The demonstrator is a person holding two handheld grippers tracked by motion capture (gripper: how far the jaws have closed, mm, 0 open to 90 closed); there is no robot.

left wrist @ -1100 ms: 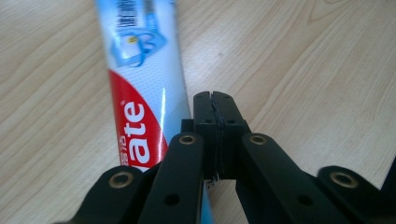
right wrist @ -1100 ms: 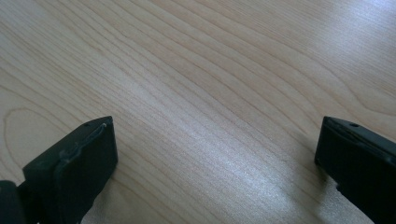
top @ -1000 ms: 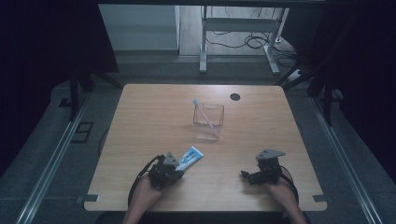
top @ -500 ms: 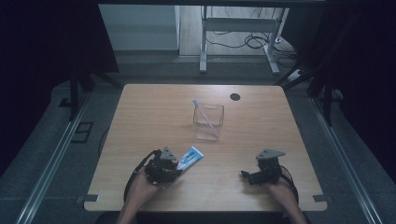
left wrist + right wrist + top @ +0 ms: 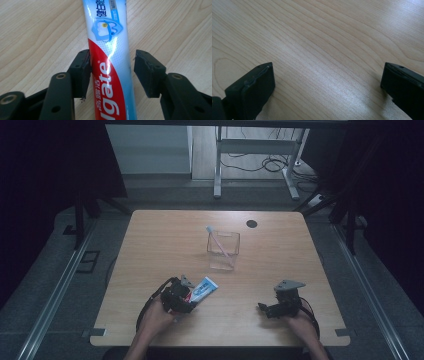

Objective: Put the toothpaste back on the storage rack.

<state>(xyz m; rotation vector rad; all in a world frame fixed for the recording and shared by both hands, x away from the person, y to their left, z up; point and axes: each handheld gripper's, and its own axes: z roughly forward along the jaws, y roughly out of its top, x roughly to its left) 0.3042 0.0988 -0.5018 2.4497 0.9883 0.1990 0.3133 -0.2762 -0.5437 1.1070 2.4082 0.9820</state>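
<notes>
The left hand-held gripper (image 5: 111, 72), its jaws just opening, straddles a toothpaste tube (image 5: 110, 57) lying flat on the wooden worktop (image 5: 165, 245); one pad touches the tube, the other stands clear. The right hand-held gripper (image 5: 265, 308) rests wide open, well apart. Farther back stands a clear cup (image 5: 223, 251) holding a toothbrush (image 5: 216, 237).

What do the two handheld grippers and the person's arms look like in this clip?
Both grippers are black. The left gripper has two blocky fingers on perforated links with brass-coloured pivot rivets. The right gripper has the same black rectangular fingers. In the high view each carries a grey three-cornered plate on top and trails a black cable. The forearms are bare, no sleeves visible.
</notes>
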